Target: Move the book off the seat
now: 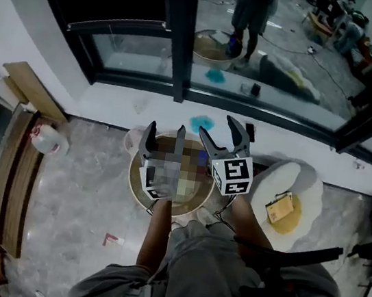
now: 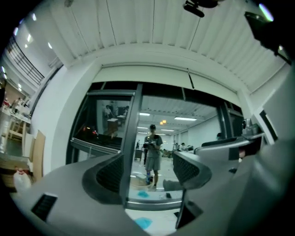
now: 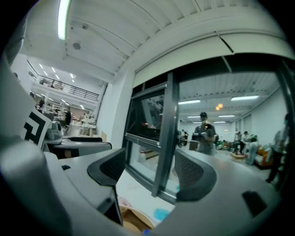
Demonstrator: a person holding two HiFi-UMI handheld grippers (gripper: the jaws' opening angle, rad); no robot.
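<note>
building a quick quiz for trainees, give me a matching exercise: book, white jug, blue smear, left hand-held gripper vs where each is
1 book
2 white jug
3 blue smear
4 left hand-held gripper

a on the window sill
b over the brown round stool, jaws apart
c on the white round seat
d on the floor beside the wooden boards

Pairs: 1-c; 2-d; 3-a; 4-b
</note>
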